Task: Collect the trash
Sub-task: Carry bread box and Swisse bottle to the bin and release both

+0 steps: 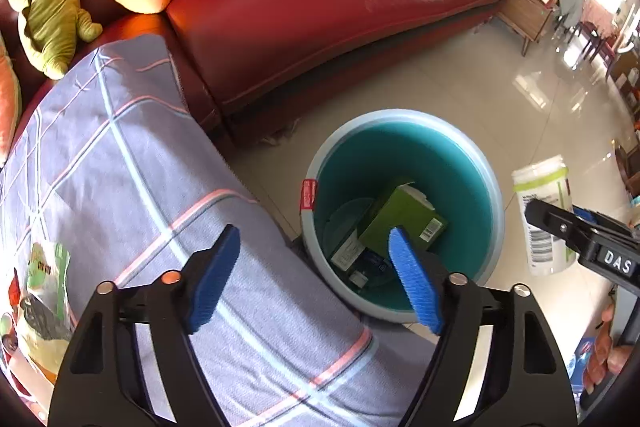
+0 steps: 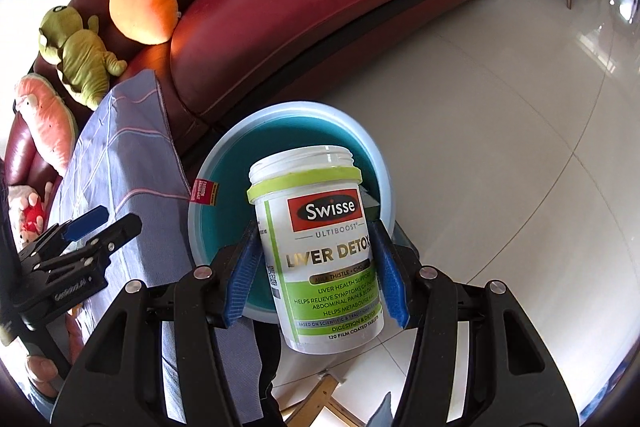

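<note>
**Teal bin part-filled, one jar still to drop**

Teal plastic, round and smooth-walled, the bin (image 1: 404, 211) stands on glossy floor tiles beside a red leather sofa (image 1: 304, 11). A green carton (image 1: 404, 219) and flat packets already lie inside. The left tongs (image 1: 316, 275) gape wide and empty over the bin's near rim. The right tongs (image 2: 316, 275) grip a lidless white plastic jar (image 2: 320, 259), cylindrical with a glossy green label, held above the bin. More wrappers (image 1: 44, 287) lie on the checked cloth covering the surface (image 1: 160, 187), likely still to be collected.
</note>
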Demonstrator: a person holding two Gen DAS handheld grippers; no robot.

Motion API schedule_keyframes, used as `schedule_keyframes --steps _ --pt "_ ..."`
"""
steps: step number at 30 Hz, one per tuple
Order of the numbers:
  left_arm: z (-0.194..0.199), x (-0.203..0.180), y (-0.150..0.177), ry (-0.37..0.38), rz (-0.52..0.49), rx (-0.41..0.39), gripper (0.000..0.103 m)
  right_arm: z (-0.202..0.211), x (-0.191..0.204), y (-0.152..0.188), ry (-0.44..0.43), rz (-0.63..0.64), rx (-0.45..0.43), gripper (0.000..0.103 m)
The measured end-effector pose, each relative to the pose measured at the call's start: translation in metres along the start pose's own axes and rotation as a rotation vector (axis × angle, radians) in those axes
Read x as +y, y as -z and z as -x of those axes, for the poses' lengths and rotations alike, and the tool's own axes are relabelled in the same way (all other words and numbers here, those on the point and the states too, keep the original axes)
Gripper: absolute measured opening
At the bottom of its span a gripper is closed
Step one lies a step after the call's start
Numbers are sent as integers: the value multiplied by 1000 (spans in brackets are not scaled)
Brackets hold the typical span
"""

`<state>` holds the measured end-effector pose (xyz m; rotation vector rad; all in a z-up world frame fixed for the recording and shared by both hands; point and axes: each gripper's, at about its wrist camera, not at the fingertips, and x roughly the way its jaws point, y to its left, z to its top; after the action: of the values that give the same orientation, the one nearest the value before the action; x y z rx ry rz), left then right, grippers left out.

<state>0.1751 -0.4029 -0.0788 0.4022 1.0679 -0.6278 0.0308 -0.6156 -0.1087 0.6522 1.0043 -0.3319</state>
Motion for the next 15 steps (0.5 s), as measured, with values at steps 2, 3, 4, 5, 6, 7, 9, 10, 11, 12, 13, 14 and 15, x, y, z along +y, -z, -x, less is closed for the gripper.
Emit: schedule_keyframes --steps 2,3,4,5,6,7,9,10,11,12,13,14,15 --pt "3 2 6 2 7 1 84 -5 5 1 -7 9 14 52" --pt "4 4 9 5 14 2 84 -9 9 1 -17 17 28 52" --pt "5 7 11 10 24 2 84 -12 12 2 -25 24 38 52" --pt "7 9 14 15 32 0 84 -17 19 3 -34 39 54 52" --pt "9 11 16 18 40 -1 84 -23 26 4 -40 56 71 52" --pt "10 15 19 21 50 0 85 -28 32 5 -46 72 85 53" --pt "12 20 22 25 61 2 85 -36 46 7 -64 98 110 54" --pt "13 23 24 25 67 3 86 -38 51 7 -66 105 114 59" --pt "15 26 25 25 72 1 86 -39 55 7 -62 112 111 64" --pt "16 28 27 26 76 -1 86 -38 59 7 -59 117 105 65" --pt "18 31 29 28 82 -4 87 -38 60 7 -59 118 103 66" --pt "20 33 31 30 88 -7 88 -37 63 7 -60 118 103 66" --pt "21 36 33 34 92 -8 89 -37 64 7 -55 117 102 67"
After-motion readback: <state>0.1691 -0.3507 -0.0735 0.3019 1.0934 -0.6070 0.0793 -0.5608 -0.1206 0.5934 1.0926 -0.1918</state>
